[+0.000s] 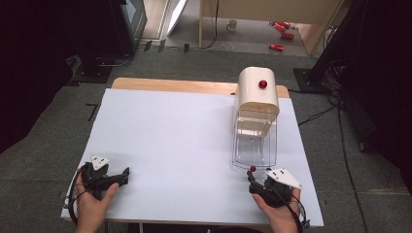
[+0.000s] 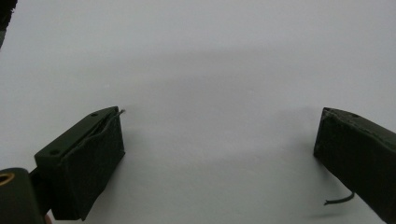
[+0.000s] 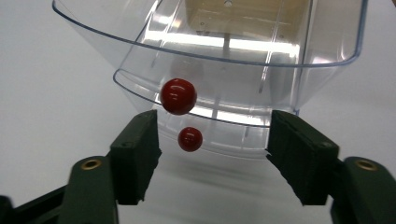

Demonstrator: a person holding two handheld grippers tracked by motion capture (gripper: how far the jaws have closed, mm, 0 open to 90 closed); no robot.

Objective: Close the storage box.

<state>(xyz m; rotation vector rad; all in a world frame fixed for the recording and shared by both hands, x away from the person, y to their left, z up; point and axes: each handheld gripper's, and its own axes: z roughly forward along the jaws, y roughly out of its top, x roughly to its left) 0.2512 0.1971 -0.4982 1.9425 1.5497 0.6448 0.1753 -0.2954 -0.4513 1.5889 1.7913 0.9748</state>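
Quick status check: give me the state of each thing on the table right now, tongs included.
Left tongs: open, nothing between the jaws, low over the bare white table cover.
Right tongs: open, holding nothing, facing the drawer front.
Clear drawer: pulled out toward the person, looks empty.
Drawer's red knob: free, ahead of the open jaws, ungripped.
Cream cabinet: upright at the far right; red knob on top.

Readable text: none could be made out in any view.
Cream box (image 1: 258,91): plain, with a red knob (image 1: 263,84) and no label.
Clear drawer (image 3: 219,56): unmarked.
Red cans on the floor (image 1: 282,30): too small and blurred to read.
White table cover (image 1: 170,145): blank.
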